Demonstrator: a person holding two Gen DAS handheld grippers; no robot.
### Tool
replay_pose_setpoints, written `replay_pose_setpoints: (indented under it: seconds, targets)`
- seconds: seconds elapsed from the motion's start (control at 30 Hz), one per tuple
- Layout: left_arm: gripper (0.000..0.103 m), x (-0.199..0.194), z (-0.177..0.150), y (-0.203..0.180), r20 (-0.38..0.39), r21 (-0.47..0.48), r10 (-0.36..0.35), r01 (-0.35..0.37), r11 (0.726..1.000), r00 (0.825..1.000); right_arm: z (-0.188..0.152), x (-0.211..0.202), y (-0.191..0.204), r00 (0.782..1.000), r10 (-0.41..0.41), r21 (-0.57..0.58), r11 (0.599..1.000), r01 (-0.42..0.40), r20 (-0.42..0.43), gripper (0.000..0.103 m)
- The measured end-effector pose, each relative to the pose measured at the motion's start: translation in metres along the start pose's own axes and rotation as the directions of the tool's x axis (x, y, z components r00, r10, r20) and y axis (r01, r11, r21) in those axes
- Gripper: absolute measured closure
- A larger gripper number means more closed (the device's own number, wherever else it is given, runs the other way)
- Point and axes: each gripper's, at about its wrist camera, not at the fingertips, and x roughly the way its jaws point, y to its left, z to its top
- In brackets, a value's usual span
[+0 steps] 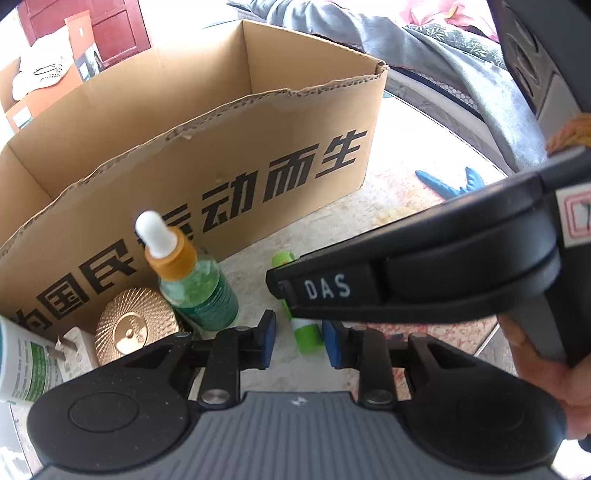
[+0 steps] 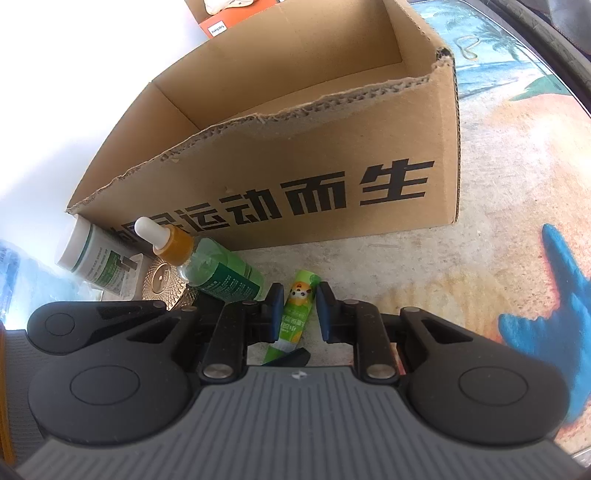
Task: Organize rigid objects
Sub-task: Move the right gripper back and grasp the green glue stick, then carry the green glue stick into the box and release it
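Note:
A slim green tube (image 2: 298,306) with a cartoon print lies on the patterned table in front of the cardboard box (image 2: 295,166). My right gripper (image 2: 299,314) is shut on it, a blue pad against each side. In the left wrist view the right gripper (image 1: 284,291) reaches in from the right and hides the middle of the green tube (image 1: 306,336). My left gripper (image 1: 300,343) is open around the tube's near end, with a gap on the left pad's side. What shows of the inside of the box (image 1: 221,147) is bare.
Left of the tube stand a green dropper bottle (image 1: 192,284) with a white bulb, a gold ribbed lid (image 1: 136,328), a white plug (image 1: 70,350) and a white container (image 1: 22,362) with a green label. A hand (image 1: 535,369) holds the right gripper. A grey cloth (image 1: 369,29) lies behind the box.

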Motion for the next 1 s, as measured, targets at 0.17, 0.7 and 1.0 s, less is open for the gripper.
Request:
replay_pose_setpoints:
  seconds: [0.17, 0.7, 1.0]
  targets:
    - [0.08, 0.005, 0.005, -0.001, 0.003, -0.018, -0.015, 0.015, 1.0, 1.0, 0.0, -0.001, 0.0, 1.0, 0.008, -0.018, 1.0, -0.008, 0.007, 0.087]
    - [0.08, -0.092, 0.0, 0.003, 0.243, -0.005, 0.004, -0.003, 1.0, 0.97, 0.005, -0.096, 0.04, 0.967, 0.098, -0.064, 0.994, -0.085, 0.237, 0.089]
    - [0.079, -0.128, 0.048, 0.086, 0.273, -0.127, 0.074, -0.041, 0.991, 0.959, 0.1, -0.07, 0.107, 0.959, 0.201, -0.216, 0.964, -0.157, 0.201, 0.089]
